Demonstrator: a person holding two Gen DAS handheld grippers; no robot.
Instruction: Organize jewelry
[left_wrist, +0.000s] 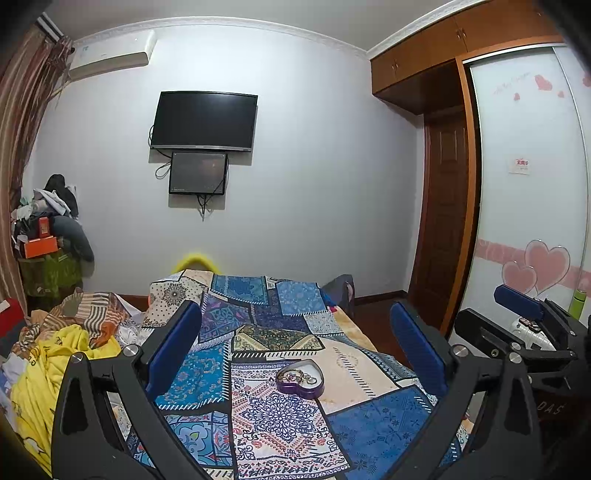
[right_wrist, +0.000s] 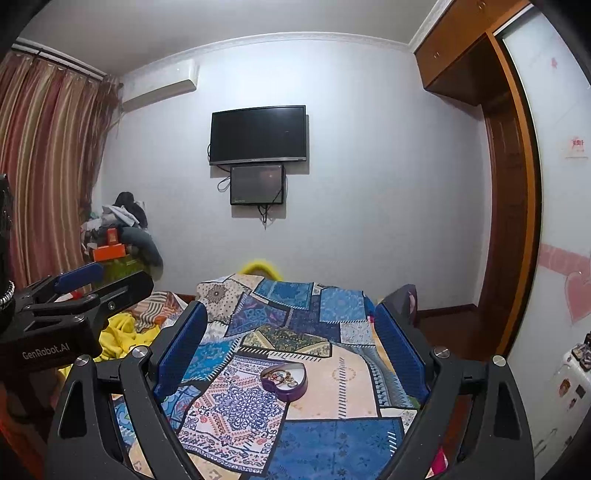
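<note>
1. Left tool (left_wrist: 295, 354): fingers wide apart, holding nothing, raised over the bed (left_wrist: 373, 417).
2. Heart box (left_wrist: 300, 379) sat open on the quilt, between both tools' fingers in view; purple tin, rings and chains heaped inside, none seen outside.
3. Right tool (right_wrist: 291, 352): fingers apart, holding nothing.
4. Step: ambiguous, fits jewelry awaiting sorting or already gathered. Any reach calls for descent toward the box.
</note>
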